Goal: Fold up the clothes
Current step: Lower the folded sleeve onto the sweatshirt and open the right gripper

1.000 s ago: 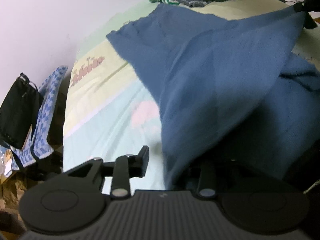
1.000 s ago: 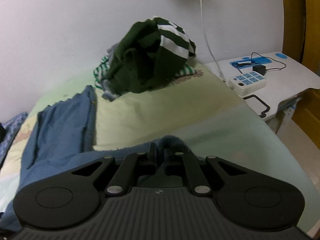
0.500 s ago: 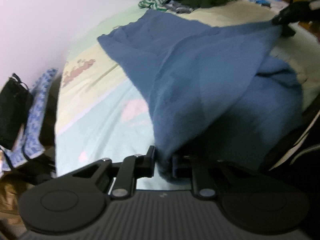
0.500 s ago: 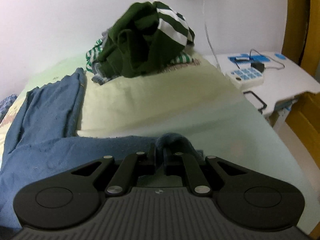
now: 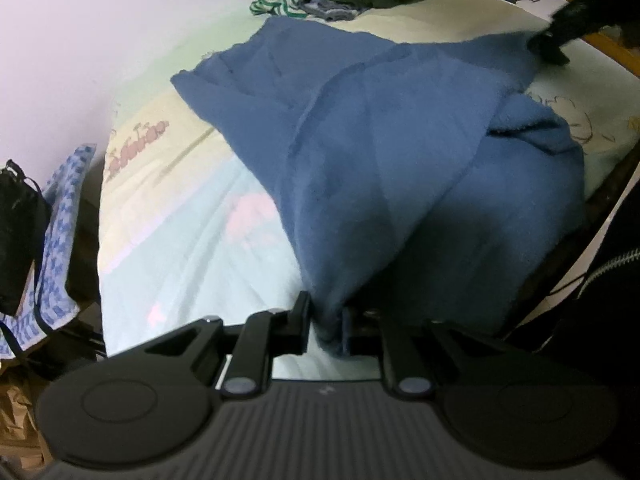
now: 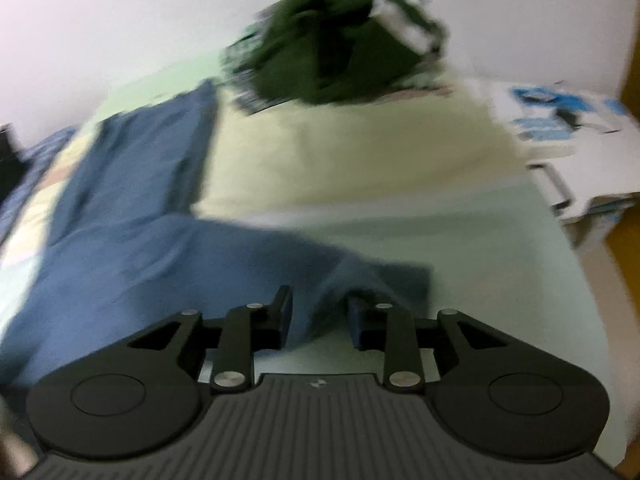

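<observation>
1. The jaws of the left gripper (image 5: 325, 326) stand narrow, pinched on a bunched corner of the blue garment (image 5: 384, 152); the cloth fills the slim gap between the two pads and rises from it in a taut ridge. They have opened a touch in the last half second, yet the fabric is clamped between them.
2. The jaws of the right gripper (image 6: 320, 320) have just been opening and now stand apart. A fold of the blue garment (image 6: 168, 264) lies between them, nearer the left pad, and the right pad seems clear of it; the view is blurred, so the contact at the left pad is hard to judge.
3. In the left wrist view the right gripper (image 5: 550, 46) shows as a dark shape at the far right corner of the garment.
4. The garment is spread across the bed (image 5: 188, 248), from the left jaws near the front edge up toward the far side, with a second layer slumped at the right.
5. A pile of clothes (image 6: 340, 44), dark green with white stripes, sits at the far end of the bed, apart from the blue garment.
6. A white counter (image 6: 576, 128) stands beside the bed at the right, carrying blue and white items too blurred to name.
</observation>
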Available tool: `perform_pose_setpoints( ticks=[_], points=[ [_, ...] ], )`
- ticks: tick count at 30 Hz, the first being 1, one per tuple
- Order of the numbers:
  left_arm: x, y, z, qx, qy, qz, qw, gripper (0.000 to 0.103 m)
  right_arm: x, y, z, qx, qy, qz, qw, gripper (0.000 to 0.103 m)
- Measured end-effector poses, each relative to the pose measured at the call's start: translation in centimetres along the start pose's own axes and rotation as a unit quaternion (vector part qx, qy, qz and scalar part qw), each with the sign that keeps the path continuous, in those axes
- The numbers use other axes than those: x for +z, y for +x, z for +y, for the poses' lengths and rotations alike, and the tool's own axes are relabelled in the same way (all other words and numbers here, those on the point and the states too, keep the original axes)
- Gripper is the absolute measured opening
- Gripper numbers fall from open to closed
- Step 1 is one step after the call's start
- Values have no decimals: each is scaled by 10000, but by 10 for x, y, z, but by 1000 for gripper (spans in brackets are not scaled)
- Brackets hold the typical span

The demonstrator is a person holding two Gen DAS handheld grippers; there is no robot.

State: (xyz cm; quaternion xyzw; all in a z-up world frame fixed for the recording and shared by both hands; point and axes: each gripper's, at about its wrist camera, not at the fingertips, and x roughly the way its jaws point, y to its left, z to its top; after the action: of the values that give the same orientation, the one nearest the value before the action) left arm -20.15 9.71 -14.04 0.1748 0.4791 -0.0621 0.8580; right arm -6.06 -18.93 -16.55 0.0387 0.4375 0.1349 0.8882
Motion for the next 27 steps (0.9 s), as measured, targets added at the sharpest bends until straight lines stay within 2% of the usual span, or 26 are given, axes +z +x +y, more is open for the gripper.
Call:
perform_pose_setpoints(
  ticks=[2,4,5,9,12,13,14,15,16,18,22,24,27],
  points=[
    [2,1,-1,8,56,-21,10000,17,-1,-10,1,524,66,280,9982,32],
    [3,3,-2,44,140,-27,9999,17,-4,-6,3,1090,474,610,9910,35],
    [4,5,-2,76,195,-22,9998,17,-6,-2,5,1215,658,685,9880,36],
    [5,11,-8,388,440,92,9982,13,-13,24,0,1404,1448,919,9751,41],
    [7,7,-10,393,444,77,9982,12,-15,39,-10,1614,2111,1001,9588,41],
    [8,5,-10,394,451,50,9982,11,-15,41,-12,1671,2267,957,9547,41],
    [8,4,-11,405,459,31,9981,11,-15,43,-14,1722,2409,913,9508,35],
    [9,3,-12,421,474,29,9980,11,-13,44,-15,1702,2420,870,9512,28],
    [11,1,-11,425,499,17,9978,11,-12,44,-14,1682,2423,826,9519,4],
    [13,-2,-10,433,549,-6,9975,11,-8,36,-13,1662,2248,639,9580,3],
    [15,-9,-10,201,474,-66,9987,11,-3,6,-15,1662,1884,71,9679,3],
    [13,0,-14,165,520,65,9985,11,-1,6,-15,1458,1701,167,9744,3],
    [6,14,-20,210,592,291,9976,10,-7,19,-15,1382,1671,499,9749,3]
  ],
)
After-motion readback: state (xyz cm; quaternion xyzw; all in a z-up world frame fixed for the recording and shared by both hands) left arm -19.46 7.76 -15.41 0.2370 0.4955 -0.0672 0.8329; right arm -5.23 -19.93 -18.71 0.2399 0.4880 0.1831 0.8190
